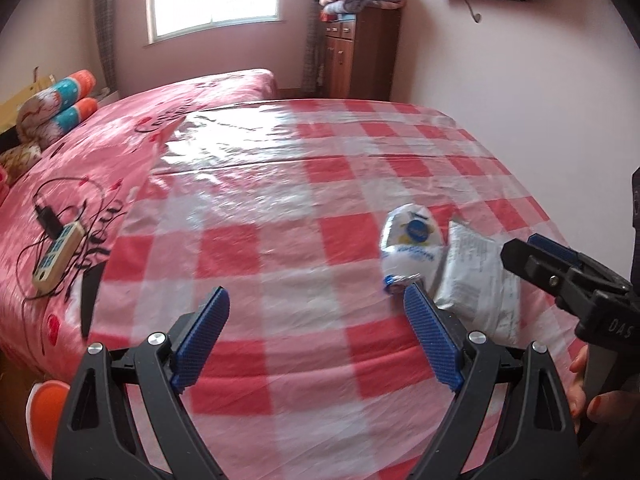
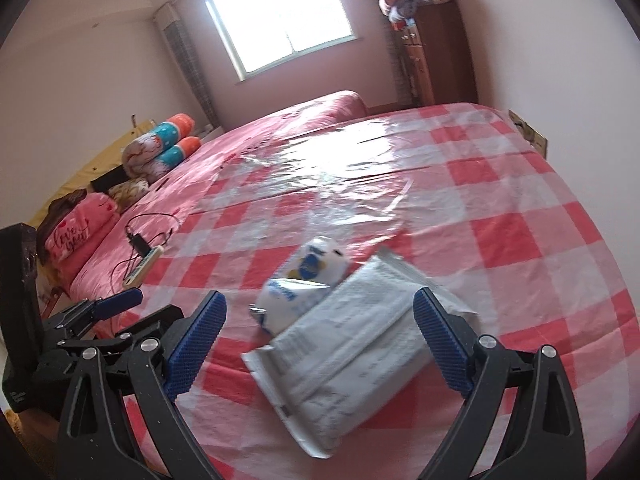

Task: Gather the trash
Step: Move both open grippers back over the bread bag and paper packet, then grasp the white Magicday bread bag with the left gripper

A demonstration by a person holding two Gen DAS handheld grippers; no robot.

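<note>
Mailer [image 2: 344, 364] whole only in right view; both grippers' fingers [image 1: 430, 336] spread, empty.

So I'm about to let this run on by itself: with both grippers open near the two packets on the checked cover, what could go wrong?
1. The white mailer overlaps the snack packet; grabbing one may drag the other.
2. The plastic table cover looks slick and wrinkled, so fingers might pinch it.
3. Left gripper and right gripper are close and could collide.
</note>
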